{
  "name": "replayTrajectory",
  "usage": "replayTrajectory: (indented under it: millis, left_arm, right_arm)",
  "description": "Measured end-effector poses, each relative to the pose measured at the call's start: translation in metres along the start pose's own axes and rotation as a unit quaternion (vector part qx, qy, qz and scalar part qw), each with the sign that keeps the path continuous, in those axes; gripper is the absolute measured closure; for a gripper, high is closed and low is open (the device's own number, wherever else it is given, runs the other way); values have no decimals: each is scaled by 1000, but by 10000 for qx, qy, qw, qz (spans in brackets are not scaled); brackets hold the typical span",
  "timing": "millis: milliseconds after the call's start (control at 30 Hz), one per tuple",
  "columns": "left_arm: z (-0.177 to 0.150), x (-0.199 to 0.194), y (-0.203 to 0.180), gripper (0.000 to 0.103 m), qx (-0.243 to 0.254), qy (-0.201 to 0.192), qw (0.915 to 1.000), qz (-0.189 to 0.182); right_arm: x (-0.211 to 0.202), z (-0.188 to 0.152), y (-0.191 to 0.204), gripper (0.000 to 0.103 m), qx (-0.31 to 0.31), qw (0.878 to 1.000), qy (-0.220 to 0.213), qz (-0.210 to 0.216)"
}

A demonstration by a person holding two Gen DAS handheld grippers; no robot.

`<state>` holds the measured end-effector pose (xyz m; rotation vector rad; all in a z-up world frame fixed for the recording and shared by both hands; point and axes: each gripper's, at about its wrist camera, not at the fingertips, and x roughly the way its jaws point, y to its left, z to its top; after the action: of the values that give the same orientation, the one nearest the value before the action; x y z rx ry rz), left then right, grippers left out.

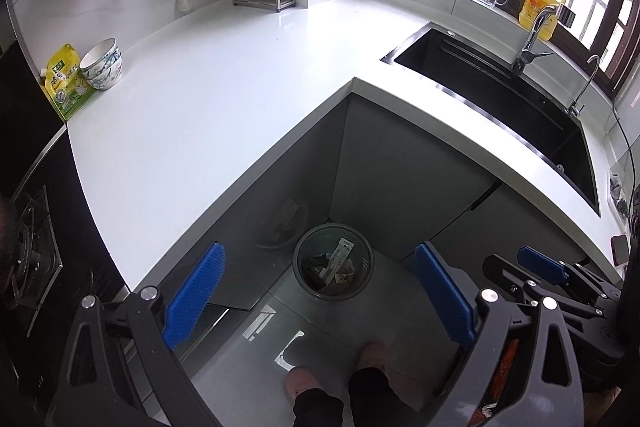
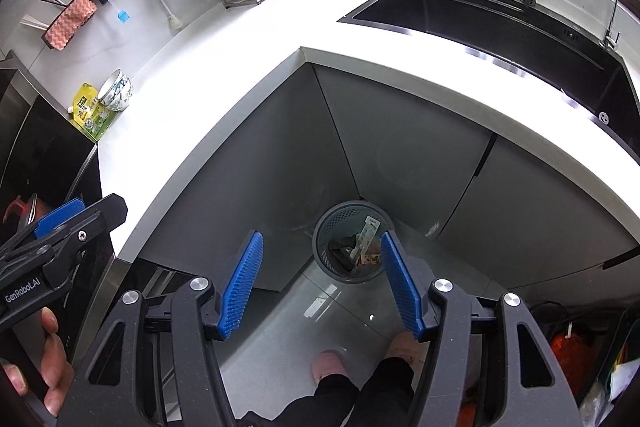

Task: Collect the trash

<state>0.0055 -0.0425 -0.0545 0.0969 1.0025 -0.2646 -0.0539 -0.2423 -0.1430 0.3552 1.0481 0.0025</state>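
Observation:
A grey perforated trash bin (image 1: 298, 267) (image 2: 344, 205) stands on the floor in the corner under the L-shaped counter. Inside it lie paper scraps and a white strip (image 1: 340, 259) (image 2: 366, 237). My left gripper (image 1: 320, 293) hangs high above the bin with its blue pads (image 1: 196, 291) spread wide and nothing between them. My right gripper (image 2: 320, 283) is also open and empty, with the bin seen past its right pad (image 2: 400, 283). Each gripper shows at the edge of the other's view: the right gripper (image 1: 548, 271) and the left gripper (image 2: 60, 215).
The white countertop (image 1: 224, 87) carries stacked bowls (image 1: 102, 65) and a yellow-green packet (image 1: 66, 87) at the left. A black sink (image 1: 500, 107) with a faucet (image 1: 532, 35) is on the right, a stove (image 1: 32, 247) on the far left. The person's slippered feet (image 1: 304, 383) stand on the grey floor.

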Motion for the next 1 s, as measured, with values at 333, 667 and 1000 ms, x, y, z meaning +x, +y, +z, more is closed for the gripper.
replayTrajectory:
  millis: [333, 667, 1000]
  left_arm:
    - [1, -3, -3, 7, 55, 15, 10000, 45]
    - [-2, -8, -1, 7, 61, -32, 9999, 120]
    - [-1, -13, 0, 7, 33, -67, 9998, 177]
  right_arm:
    - [-2, 1, 3, 44, -48, 10000, -48, -21]
    - [-7, 0, 7, 44, -78, 9999, -100, -30]
    - [-11, 0, 8, 44, -123, 9998, -152, -24]
